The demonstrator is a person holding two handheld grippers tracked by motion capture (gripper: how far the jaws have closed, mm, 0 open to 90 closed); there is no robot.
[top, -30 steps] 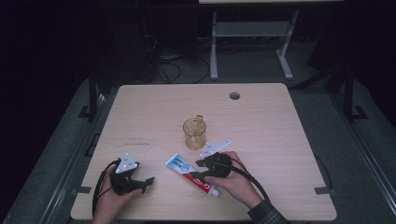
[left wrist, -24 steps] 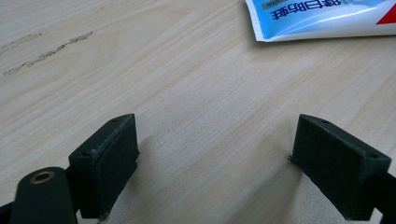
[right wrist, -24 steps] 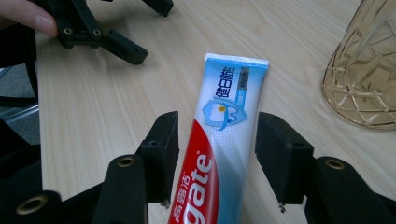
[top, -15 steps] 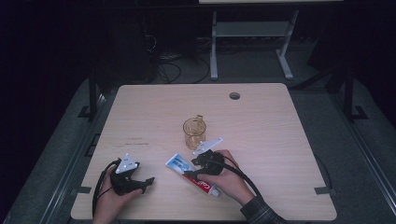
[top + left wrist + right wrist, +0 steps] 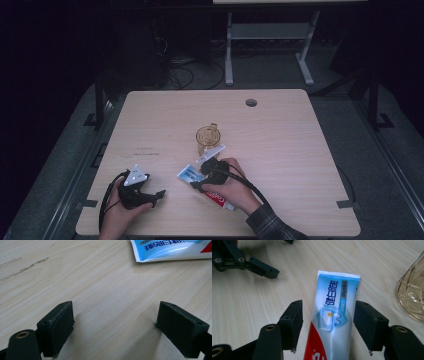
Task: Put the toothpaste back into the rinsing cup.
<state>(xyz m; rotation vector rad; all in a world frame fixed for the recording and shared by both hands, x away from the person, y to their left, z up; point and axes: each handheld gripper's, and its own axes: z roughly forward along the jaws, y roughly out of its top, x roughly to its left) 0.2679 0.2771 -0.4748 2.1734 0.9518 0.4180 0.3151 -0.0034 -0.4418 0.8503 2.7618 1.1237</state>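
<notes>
Right tool (image 5: 328,325) open astride toothpaste tube (image 5: 332,315), seemingly untouched.

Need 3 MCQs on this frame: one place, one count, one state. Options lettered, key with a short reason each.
1. Where is the toothpaste tube?
A. inside the cup
B. flat on the table, between the right gripper's jaws
C. on the floor

2. How many cups are on the table?
A. one
B. two
C. three

3. The left gripper is:
A. shut on the tube
B. shut on the cup
C. open over bare wood

Key: 1 B, right gripper straddles it; 2 A, a single amber cup; 3 C, jaws apart, nothing between.
</notes>
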